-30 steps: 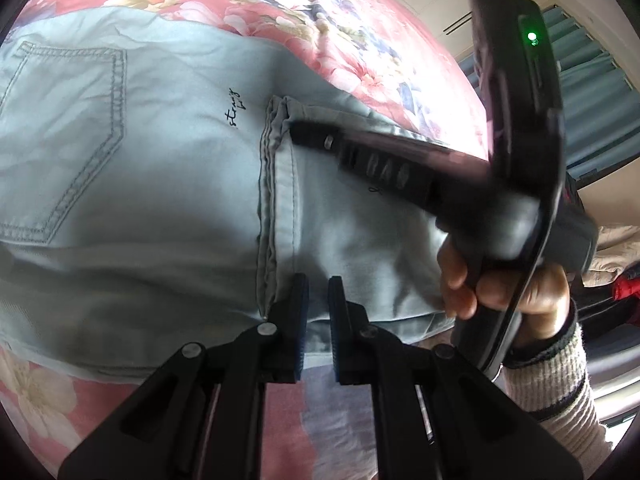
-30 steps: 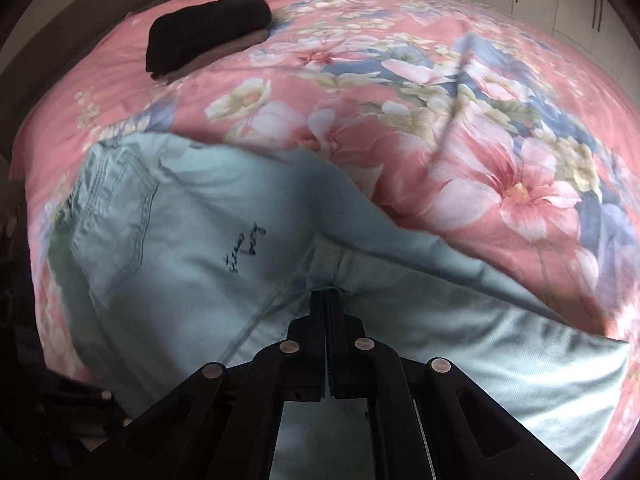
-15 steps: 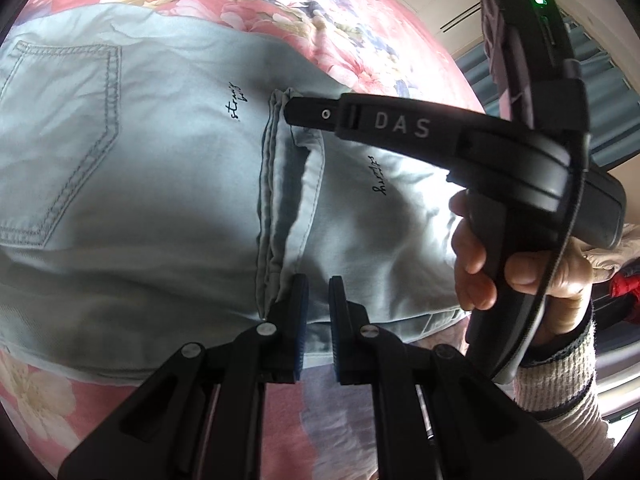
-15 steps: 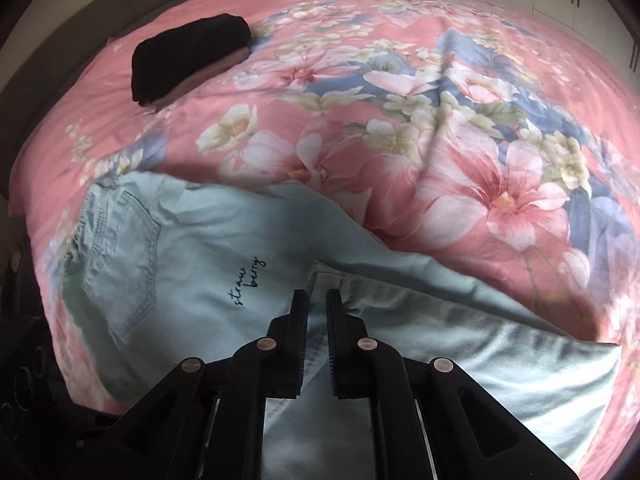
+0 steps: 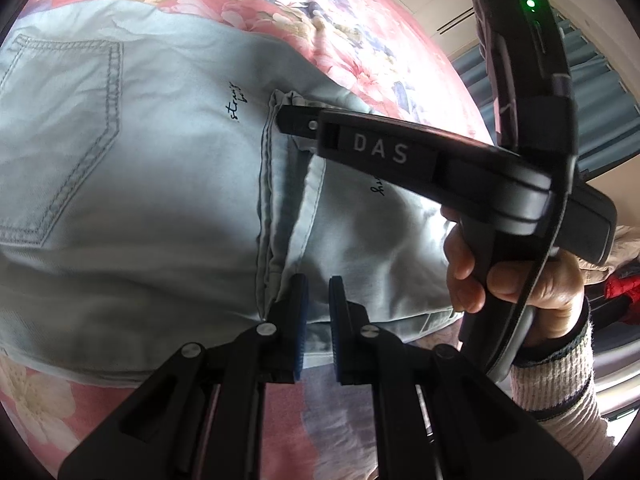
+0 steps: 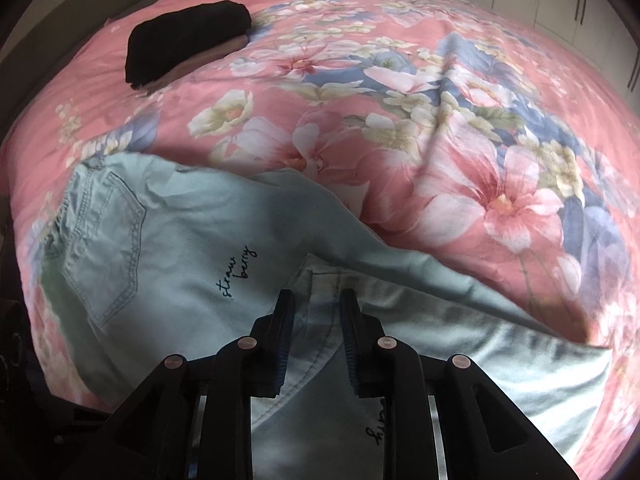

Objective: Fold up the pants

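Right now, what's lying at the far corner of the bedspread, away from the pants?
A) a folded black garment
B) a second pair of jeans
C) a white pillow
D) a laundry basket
A: the right wrist view shows a folded black garment on the floral bedspread, well apart from the light blue pants.

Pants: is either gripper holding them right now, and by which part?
The left gripper is shut on the pants at the folded-over leg's hem. The right gripper has its jaws opening, with the hem lying loose between them.
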